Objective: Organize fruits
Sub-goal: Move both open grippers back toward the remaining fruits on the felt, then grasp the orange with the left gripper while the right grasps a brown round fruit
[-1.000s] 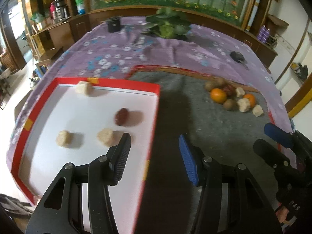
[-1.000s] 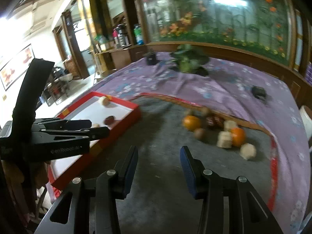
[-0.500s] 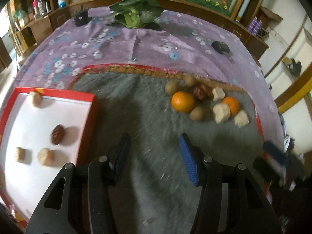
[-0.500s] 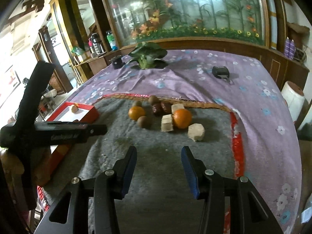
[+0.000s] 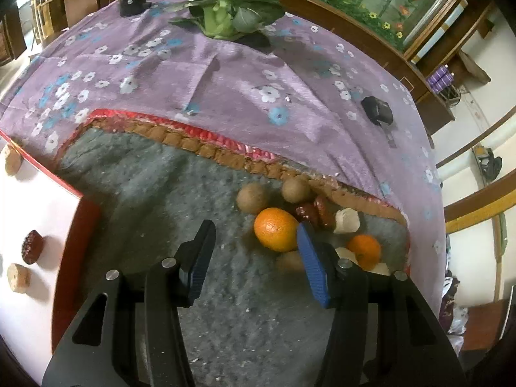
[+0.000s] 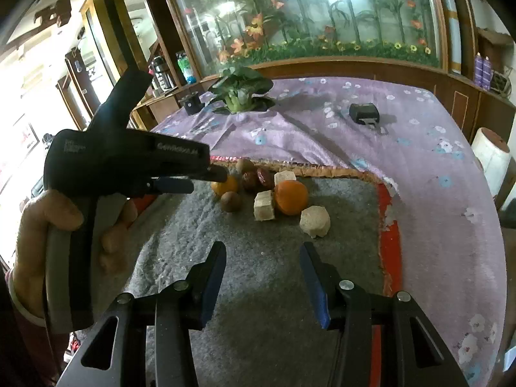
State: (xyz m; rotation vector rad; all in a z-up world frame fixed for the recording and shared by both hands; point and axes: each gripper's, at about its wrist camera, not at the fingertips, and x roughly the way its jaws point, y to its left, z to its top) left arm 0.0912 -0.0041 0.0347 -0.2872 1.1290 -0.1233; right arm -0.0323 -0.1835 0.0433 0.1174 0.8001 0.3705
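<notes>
Left tool [image 5: 253,254] released, jaws apart and empty over grey mat [image 5: 154,193] just beside large orange [image 5: 275,233] in fruit cluster; right tool [image 6: 262,272] likewise released, holding nothing, nearer than cluster; red date [image 5: 31,251] lying lengthwise upright in red-rimmed tray [image 5: 75,248] among pale chunks.

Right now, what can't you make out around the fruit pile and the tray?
- Tray: left wrist view, cut off by the left edge; right wrist view, hidden behind the left gripper.
- Brown fruit: left wrist view, blurred and partly behind the gripper's right finger.
- Pale pieces beside the small orange: mostly hidden by that finger.
- Dark red fruits: right wrist view, too small to identify.
</notes>
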